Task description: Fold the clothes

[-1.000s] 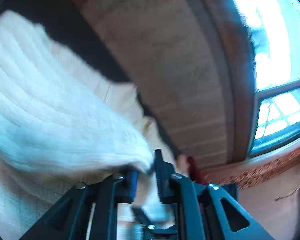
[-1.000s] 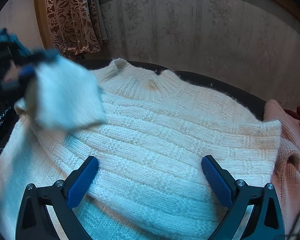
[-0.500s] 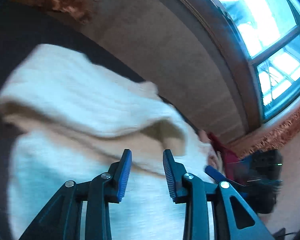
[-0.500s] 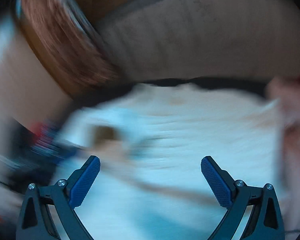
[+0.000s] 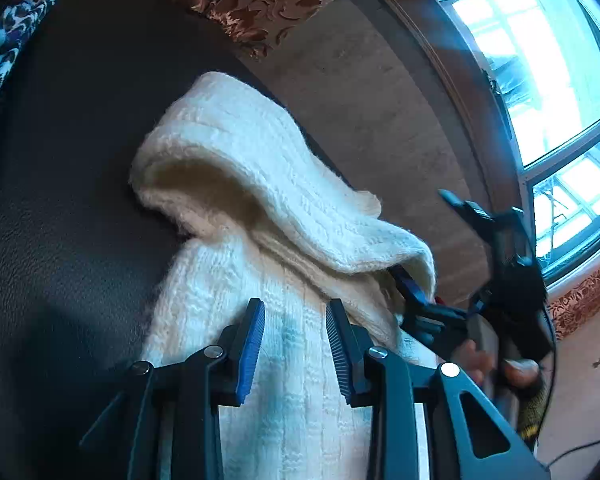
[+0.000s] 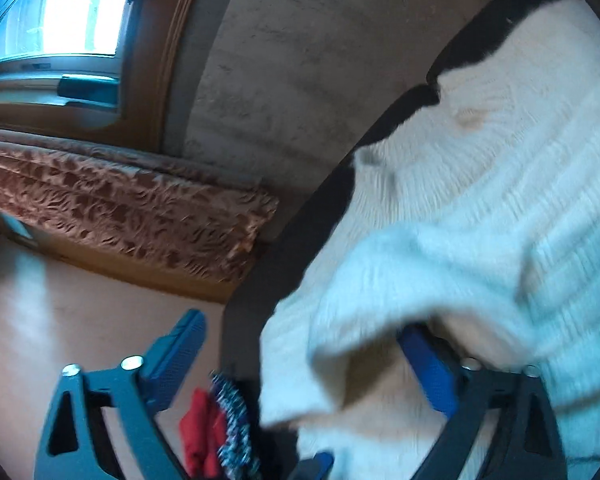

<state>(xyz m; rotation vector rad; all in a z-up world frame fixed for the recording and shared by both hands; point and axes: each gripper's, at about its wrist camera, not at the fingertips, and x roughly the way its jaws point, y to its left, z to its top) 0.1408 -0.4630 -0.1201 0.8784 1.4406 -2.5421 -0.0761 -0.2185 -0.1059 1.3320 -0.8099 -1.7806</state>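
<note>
Dark couch [image 5: 60,208] under window [image 5: 548,92]: white sweater [image 5: 284,360] lies part-folded. Left gripper [image 5: 295,344] spread, empty. Right gripper [image 6: 300,360] spread beneath flap; pinch flap edge squarely before folding.

We see left gripper [image 5: 295,354] open, empty, above white knit sweater [image 5: 260,216] on black leather surface [image 5: 60,200]. Right gripper [image 5: 414,294] tucked under the folded-over sleeve. Window [image 5: 540,80] behind.

The sweater [image 5: 284,216] is chunky cream ribbed knit, lying on matt, grained black leather [image 5: 72,184].
</note>
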